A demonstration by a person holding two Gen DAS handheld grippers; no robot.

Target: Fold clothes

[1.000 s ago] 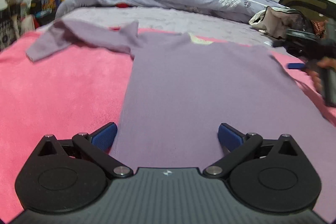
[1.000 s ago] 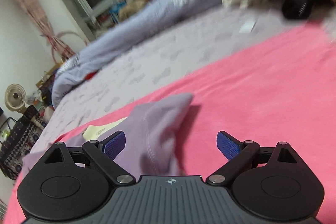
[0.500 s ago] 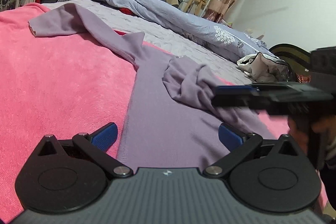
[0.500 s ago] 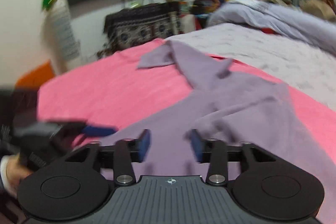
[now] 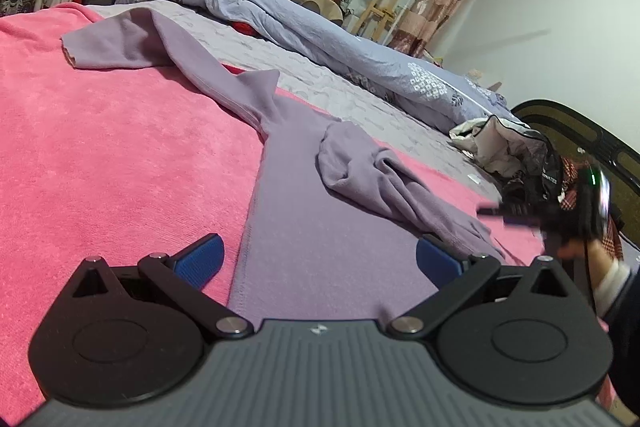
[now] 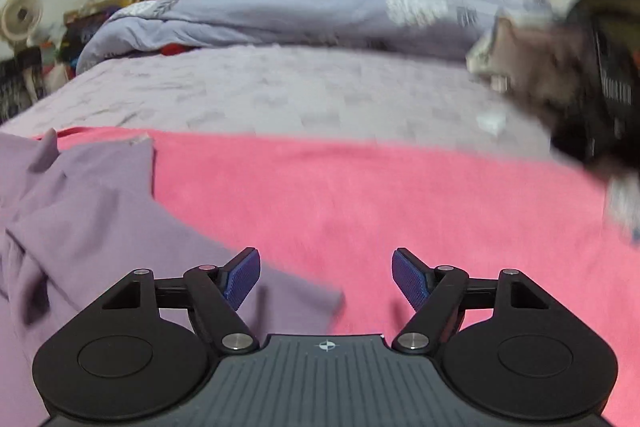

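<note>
A purple long-sleeved top (image 5: 320, 227) lies spread on a pink blanket (image 5: 120, 155) covering the bed, one sleeve (image 5: 384, 187) folded across its body. The left gripper (image 5: 318, 261) and right gripper (image 6: 325, 279) both hover above with jaws apart, holding nothing.

The left gripper (image 5: 318, 259) is held low with its jaws spread wide and empty — the right gripper (image 6: 325, 275) is likewise parted, gripped by a hand (image 5: 582, 247) in a white cuff.
</note>
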